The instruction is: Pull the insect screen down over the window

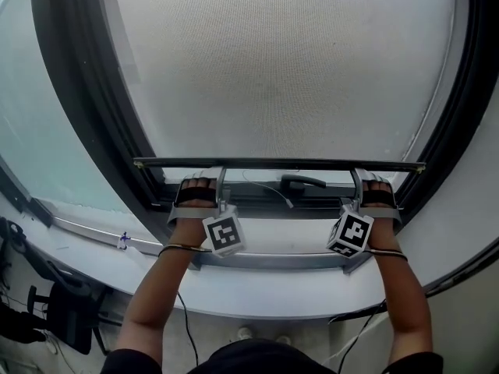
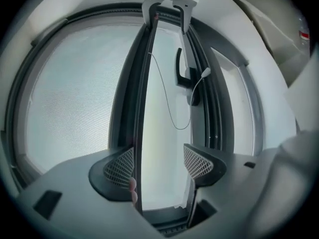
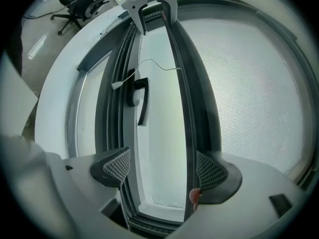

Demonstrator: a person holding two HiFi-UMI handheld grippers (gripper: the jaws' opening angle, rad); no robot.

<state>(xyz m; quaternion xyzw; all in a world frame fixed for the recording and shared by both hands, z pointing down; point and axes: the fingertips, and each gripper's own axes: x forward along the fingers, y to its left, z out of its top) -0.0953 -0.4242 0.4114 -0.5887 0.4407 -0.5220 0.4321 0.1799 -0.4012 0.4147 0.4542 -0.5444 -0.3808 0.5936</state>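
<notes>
Where the screen hangs in the window opening, its grey mesh covers most of the glass, and its dark bottom bar lies level just above the window handle. A narrow strip of the opening is uncovered between the bar and the lower frame. A thin white cord loops beside the handle.

Left gripper: jaws stand wide apart. The bar runs between them and lies against the mesh pad on the screen side. The opposite pad is clear of the bar, with open space between them, so the bar is hooked and not clamped.

Right gripper: same condition. The jaws are spread, the bar passes between them and rests against the pad on the screen side, and the other pad stands apart from it.

In the head view the left hand holds its gripper near the left end of the bar and the right hand near the right end, the handle between them. Each gripper's marker cube faces the camera, below the bar.

A dark frame surrounds the opening. A white sill runs below it, in front of the forearms. An office chair stands at the lower left
</notes>
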